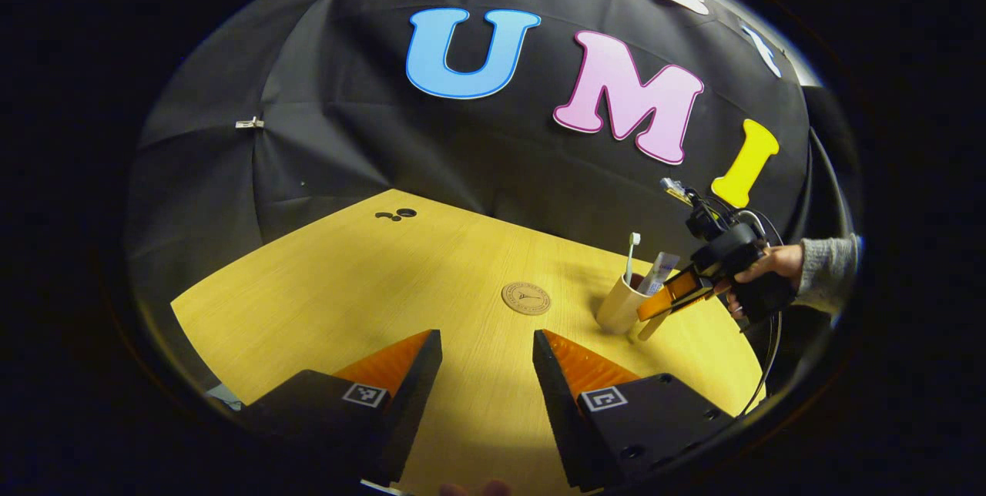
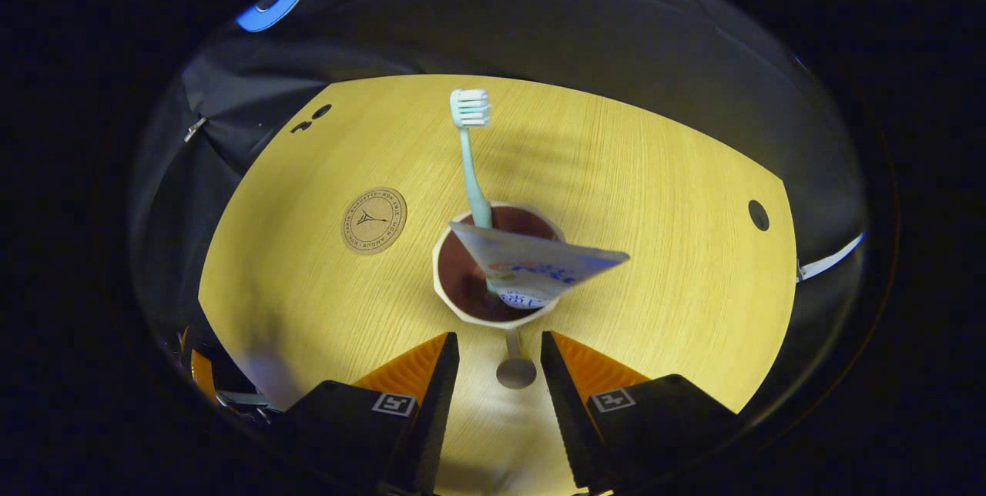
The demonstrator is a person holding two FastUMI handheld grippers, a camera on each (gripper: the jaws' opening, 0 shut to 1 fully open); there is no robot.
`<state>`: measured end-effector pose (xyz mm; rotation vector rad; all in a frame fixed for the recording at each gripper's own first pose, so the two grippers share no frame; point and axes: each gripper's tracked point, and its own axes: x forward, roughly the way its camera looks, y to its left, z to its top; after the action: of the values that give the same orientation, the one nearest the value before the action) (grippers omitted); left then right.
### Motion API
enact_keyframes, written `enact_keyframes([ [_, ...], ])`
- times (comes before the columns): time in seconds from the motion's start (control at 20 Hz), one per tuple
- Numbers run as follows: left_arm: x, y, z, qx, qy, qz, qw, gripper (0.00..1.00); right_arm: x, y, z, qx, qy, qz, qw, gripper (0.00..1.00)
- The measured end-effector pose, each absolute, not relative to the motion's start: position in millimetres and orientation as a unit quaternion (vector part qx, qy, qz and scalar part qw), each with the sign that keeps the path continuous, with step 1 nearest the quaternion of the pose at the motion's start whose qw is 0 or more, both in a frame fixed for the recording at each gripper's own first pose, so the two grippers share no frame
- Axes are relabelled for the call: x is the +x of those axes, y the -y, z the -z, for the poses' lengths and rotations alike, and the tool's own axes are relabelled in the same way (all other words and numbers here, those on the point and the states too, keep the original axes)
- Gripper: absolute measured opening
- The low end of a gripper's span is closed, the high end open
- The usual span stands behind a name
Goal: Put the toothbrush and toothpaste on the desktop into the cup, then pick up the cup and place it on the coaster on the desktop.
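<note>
You had the toothbrush [image 2: 468,153] and toothpaste [image 2: 531,269] standing in the cup [image 2: 447,280], which sat on the desktop [image 2: 655,196] well right of the coaster [image 2: 373,219]. Your right gripper [image 2: 493,361] was open, its fingers either side of the cup's handle [image 2: 514,363] without pressing it. Your left gripper [image 1: 487,353] hung wide open near the coaster.

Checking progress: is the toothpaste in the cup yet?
Yes: the toothpaste tube stands inside the cup beside the toothbrush.
</note>
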<state>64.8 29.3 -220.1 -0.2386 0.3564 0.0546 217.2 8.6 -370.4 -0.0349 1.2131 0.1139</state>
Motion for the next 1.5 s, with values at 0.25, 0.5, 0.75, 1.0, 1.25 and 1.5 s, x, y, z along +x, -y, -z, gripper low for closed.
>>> enact_keyframes([
  [0.25, 62.5, -32.0, 224.1, -0.119, -0.183, -0.033, 0.975, 0.77, 224.5, -7.5, 378.6, -0.041, -0.582, -0.053, 0.810, 0.66],
  [0.5, 65.4, -35.3, 223.0, -0.122, -0.181, -0.039, 0.975, 0.77, 224.5, -3.2, 382.0, -0.056, -0.587, -0.052, 0.806, 0.28],
  [0.75, 66.2, -36.8, 225.8, -0.128, -0.184, -0.041, 0.974, 0.77, 225.4, -2.4, 381.5, -0.067, -0.580, -0.054, 0.810, 0.17],
  [1.0, 68.7, -36.0, 222.9, -0.124, -0.184, -0.037, 0.974, 0.77, 226.4, -2.8, 379.4, -0.072, -0.568, -0.047, 0.819, 0.17],
  [1.25, 69.6, -37.7, 222.6, -0.127, -0.186, -0.033, 0.974, 0.77, 229.7, -20.4, 362.6, -0.055, -0.556, -0.055, 0.827, 0.17],
  [1.5, 66.9, -45.6, 219.1, -0.130, -0.185, -0.030, 0.974, 0.76, 240.6, -56.4, 351.0, -0.051, -0.544, -0.077, 0.834, 0.16],
])
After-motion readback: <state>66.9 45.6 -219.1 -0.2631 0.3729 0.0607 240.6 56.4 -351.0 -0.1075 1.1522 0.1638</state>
